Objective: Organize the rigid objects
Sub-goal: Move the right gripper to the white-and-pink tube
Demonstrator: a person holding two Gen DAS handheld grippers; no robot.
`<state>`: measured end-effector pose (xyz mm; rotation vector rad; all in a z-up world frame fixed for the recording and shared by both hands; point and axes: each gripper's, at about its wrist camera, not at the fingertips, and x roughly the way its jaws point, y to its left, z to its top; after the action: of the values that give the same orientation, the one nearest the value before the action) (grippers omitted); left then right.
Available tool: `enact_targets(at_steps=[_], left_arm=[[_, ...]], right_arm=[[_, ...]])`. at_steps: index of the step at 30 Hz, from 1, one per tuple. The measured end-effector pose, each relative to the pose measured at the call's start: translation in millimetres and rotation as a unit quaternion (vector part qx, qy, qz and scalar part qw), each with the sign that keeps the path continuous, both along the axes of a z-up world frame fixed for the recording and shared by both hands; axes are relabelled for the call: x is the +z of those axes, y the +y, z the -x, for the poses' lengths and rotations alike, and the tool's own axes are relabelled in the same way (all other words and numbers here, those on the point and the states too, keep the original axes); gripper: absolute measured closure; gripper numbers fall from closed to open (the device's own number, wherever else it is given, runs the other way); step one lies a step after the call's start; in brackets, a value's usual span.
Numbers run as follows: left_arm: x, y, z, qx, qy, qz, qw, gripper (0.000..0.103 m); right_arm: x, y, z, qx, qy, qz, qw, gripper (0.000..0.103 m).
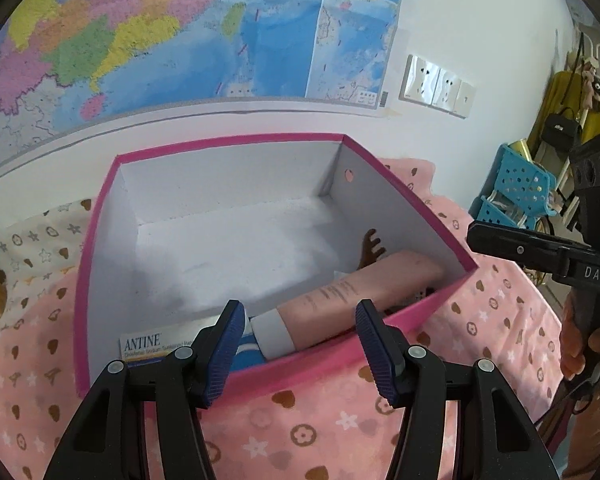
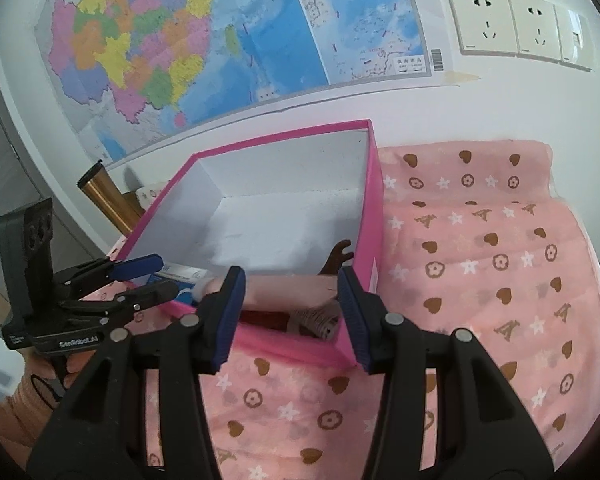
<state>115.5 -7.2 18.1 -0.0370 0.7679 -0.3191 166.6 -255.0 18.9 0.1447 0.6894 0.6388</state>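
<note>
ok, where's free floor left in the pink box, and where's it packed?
Free: the white floor of the pink box, bordered by the back and left walls. Crowded: the near edge, where the pink tube, the ANTINE carton and a dark comb sit. Outside, the pink cloth right of the box lies bare.

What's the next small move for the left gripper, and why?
Probably lift the left gripper back and clear of the box. Its jaws stand open and empty over the near rim, the tube and carton already lie inside, and no loose item shows on the pink cloth.
</note>
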Motion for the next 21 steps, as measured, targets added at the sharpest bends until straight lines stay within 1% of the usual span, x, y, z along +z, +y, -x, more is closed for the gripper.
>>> enact_targets(at_steps=[4, 6, 8, 11, 13, 14, 16, 17, 21], left_arm=[[8, 5, 20, -0.004, -0.016, 0.011, 0.9998, 0.045], [12, 5, 33, -0.01, -0.026, 0.019, 0.9994, 0.044], [14, 5, 47, -0.021, -0.03, 0.027, 0.999, 0.044], [10, -1, 68, -0.036, -0.029, 0.027, 0.9986, 0.043], [-1, -7, 80, -0.06, -0.008, 0.041, 0.9973, 0.043], [-8, -13, 86, -0.072, 0.006, 0.039, 0.9966, 0.043], [-18, -22, 95, -0.083, 0.016, 0.023, 0.9962, 0.043], [-24, -24, 99, -0.086, 0.025, 0.025, 0.9956, 0.043], [-37, -26, 113, -0.1, 0.054, 0.053, 0.9921, 0.043]], right_arm=[[1, -9, 16, 0.011, 0.002, -0.017, 1.0, 0.053], [0, -16, 25, 0.023, 0.007, -0.034, 0.999, 0.053], [-2, -21, 36, 0.034, 0.014, -0.047, 0.998, 0.052], [-10, -30, 52, 0.048, 0.027, -0.061, 0.997, 0.05], [-18, -34, 64, 0.05, 0.036, -0.059, 0.996, 0.049], [-23, -37, 70, 0.051, 0.043, -0.058, 0.996, 0.049], [-37, -40, 81, 0.049, 0.058, -0.051, 0.996, 0.049], [-45, -42, 85, 0.049, 0.068, -0.047, 0.995, 0.049], [-81, -48, 101, 0.047, 0.119, -0.031, 0.991, 0.049]])
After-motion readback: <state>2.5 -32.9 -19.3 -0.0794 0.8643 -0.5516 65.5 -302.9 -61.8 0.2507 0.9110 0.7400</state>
